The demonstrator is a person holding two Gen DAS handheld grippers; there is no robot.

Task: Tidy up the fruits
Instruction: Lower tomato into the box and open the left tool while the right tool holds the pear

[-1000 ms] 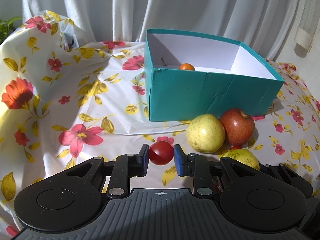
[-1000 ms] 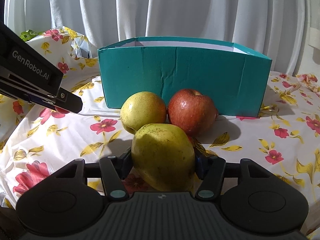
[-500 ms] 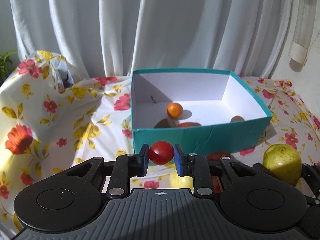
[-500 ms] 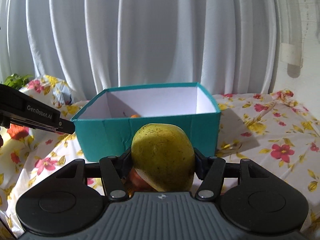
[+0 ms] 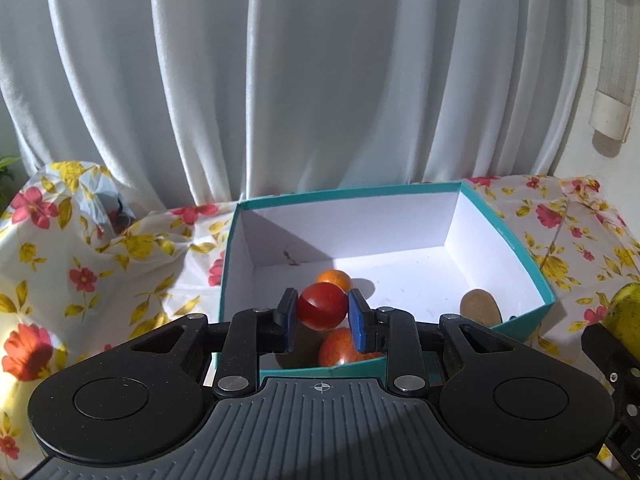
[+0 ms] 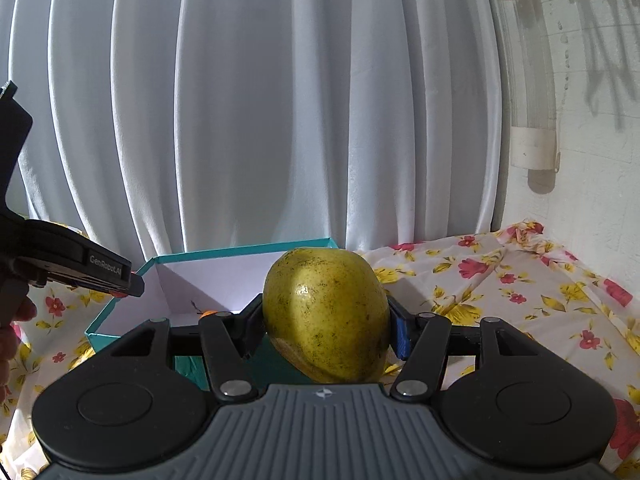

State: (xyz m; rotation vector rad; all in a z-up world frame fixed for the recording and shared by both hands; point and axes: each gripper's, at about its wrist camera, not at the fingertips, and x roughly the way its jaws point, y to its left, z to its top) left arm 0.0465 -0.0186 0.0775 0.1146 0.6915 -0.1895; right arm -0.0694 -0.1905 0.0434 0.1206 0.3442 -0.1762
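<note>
1. My left tongs (image 5: 322, 318) pinch a small red tomato (image 5: 322, 306) between the blue pads (image 5: 289, 318), over the near wall of the teal box (image 5: 516, 248). The grip looks narrow on a smooth, round skin; any tilt may squirt it out onto the bench (image 5: 120, 264).
2. If I let go from here, the tomato may land on the orange-red fruit (image 5: 338, 350) just below, or roll into the small orange (image 5: 334, 279) behind it and bruise.
3. My right tongs (image 6: 326, 320) clamp a big yellow-green pear (image 6: 326, 316), short of the box and off to its right side. It bulges well past the pads, so it may slip.
4. Both tongs head for one box; the left one already shows at the right view's edge, so they may collide.
5. A low pass could catch the rim and shove the box.
</note>
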